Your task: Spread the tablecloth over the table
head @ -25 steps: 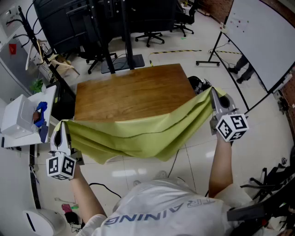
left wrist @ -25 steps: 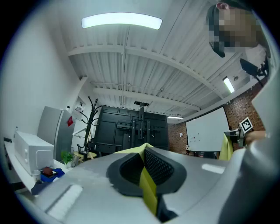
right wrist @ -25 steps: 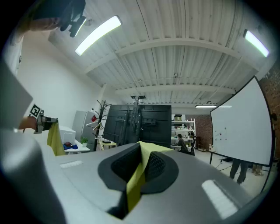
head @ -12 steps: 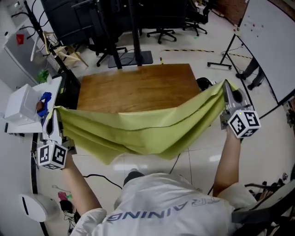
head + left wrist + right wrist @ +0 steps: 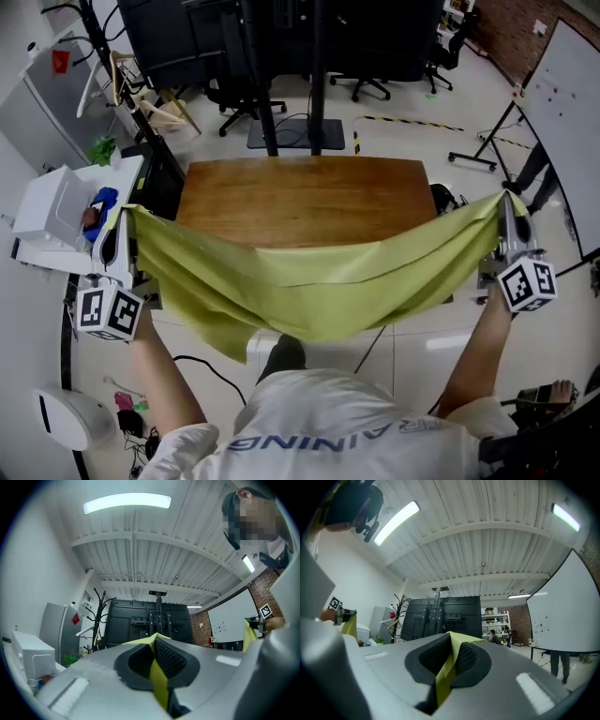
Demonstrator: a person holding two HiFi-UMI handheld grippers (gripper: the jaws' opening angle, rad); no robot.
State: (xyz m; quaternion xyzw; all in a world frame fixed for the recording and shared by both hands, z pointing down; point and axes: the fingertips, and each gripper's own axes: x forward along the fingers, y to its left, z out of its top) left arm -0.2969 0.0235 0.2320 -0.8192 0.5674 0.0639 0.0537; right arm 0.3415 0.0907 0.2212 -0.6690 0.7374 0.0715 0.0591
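A yellow-green tablecloth (image 5: 309, 281) hangs stretched between my two grippers, sagging over the near edge of the brown wooden table (image 5: 305, 197). My left gripper (image 5: 127, 214) is shut on the cloth's left corner, beside the table's left edge. My right gripper (image 5: 507, 199) is shut on the right corner, past the table's right edge. In the left gripper view a strip of cloth (image 5: 157, 677) sits pinched between the black pads (image 5: 168, 660). The right gripper view shows the same: cloth (image 5: 446, 667) clamped between the pads (image 5: 464, 660). Both grippers point slightly upward.
A white side table (image 5: 70, 220) with a white box and blue item stands left of the table. Black stands (image 5: 286, 131) and office chairs (image 5: 361, 84) lie beyond the far edge. A whiteboard (image 5: 567, 103) is at the right. Cables run over the floor (image 5: 202, 370) by my feet.
Both grippers have moved apart and forward toward the table, pulling the cloth tighter and wider. The cloth now covers more of the table's near edge.
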